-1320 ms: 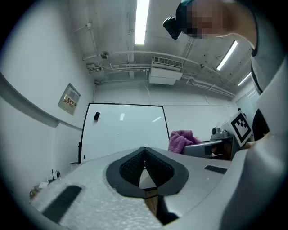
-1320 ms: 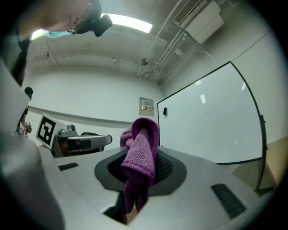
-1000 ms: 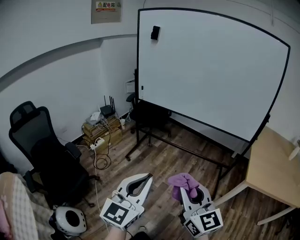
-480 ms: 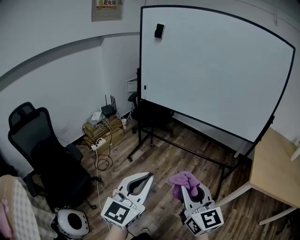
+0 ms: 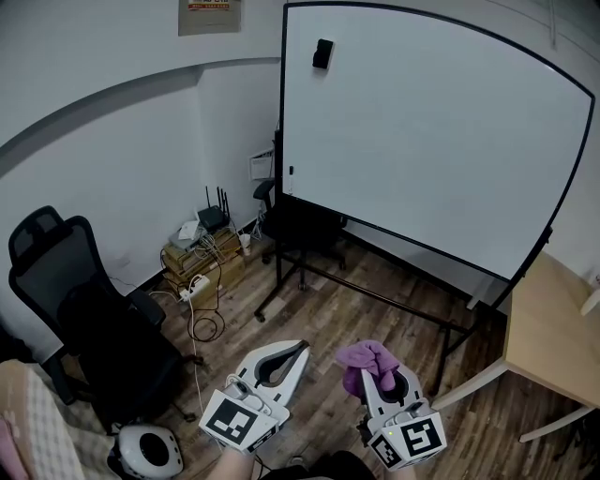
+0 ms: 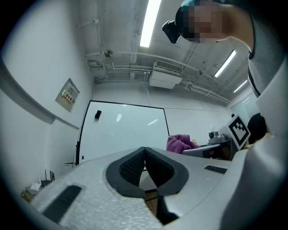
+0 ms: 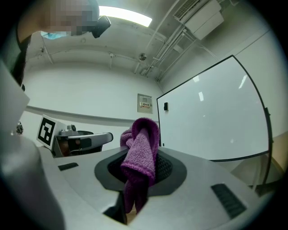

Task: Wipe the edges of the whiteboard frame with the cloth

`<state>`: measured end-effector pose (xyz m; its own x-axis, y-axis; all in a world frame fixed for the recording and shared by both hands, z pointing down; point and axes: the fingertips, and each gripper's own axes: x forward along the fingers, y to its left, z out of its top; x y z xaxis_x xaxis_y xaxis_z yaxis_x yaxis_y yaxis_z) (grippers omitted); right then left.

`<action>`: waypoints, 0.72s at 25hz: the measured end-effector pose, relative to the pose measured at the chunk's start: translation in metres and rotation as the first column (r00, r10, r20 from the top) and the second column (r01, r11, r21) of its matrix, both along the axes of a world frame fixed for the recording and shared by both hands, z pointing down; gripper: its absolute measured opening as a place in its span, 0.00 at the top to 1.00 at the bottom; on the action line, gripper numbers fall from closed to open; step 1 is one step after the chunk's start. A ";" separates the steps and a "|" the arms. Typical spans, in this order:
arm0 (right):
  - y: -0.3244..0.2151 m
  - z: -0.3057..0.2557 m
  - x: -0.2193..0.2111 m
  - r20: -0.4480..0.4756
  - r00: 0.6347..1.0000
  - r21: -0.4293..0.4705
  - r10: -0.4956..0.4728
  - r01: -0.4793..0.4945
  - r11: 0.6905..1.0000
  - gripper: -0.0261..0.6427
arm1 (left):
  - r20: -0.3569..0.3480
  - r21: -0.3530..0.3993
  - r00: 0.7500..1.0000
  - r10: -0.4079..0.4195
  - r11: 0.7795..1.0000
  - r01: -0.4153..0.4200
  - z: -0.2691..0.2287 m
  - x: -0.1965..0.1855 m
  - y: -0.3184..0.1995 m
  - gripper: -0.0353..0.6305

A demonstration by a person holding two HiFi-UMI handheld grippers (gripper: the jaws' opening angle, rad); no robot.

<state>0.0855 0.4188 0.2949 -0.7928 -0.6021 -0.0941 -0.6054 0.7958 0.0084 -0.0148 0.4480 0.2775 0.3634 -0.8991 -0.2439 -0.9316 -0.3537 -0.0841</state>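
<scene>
Low in the head view, side by side: left gripper, jaws pressed together with nothing between them; right gripper, jaws clamped on purple cloth. Cloth bunched, long axis running along the jaws, free end standing up past the tips toward the whiteboard. Whiteboard on a floor stand, well apart from both grippers, black frame untouched. Small black block near the board's upper left corner. Wall sign at the top edge: red-and-yellow label, print too small to read, cropped more than half a second ago. Office chair now nearer the left edge; grippers and cloth unchanged.
</scene>
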 end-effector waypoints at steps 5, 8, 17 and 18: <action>-0.012 0.002 -0.012 -0.008 1.000 -0.011 -0.008 0.008 1.000 0.86 | 0.012 -0.024 1.000 -0.025 0.999 0.025 0.008 -0.013 -0.013 0.92; -0.022 0.005 -0.023 -0.016 1.000 -0.017 -0.020 0.019 1.000 0.86 | 0.002 -0.048 0.999 -0.032 0.998 0.032 0.010 -0.022 -0.022 0.92; -0.085 -0.001 -0.053 -0.004 0.999 -0.006 -0.052 0.052 0.999 0.86 | -0.003 -0.034 0.999 -0.040 0.999 0.040 0.004 -0.046 -0.082 0.92; -0.093 -0.002 -0.055 -0.004 0.999 -0.004 -0.054 0.054 0.999 0.86 | -0.005 -0.020 0.999 -0.041 0.999 0.041 0.002 -0.049 -0.091 0.92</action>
<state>0.0302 0.3254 0.2926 -0.8248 -0.5585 -0.0885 -0.5613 0.8276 0.0079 -0.0642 0.3572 0.2800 0.3250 -0.9178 -0.2282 -0.9457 -0.3169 -0.0722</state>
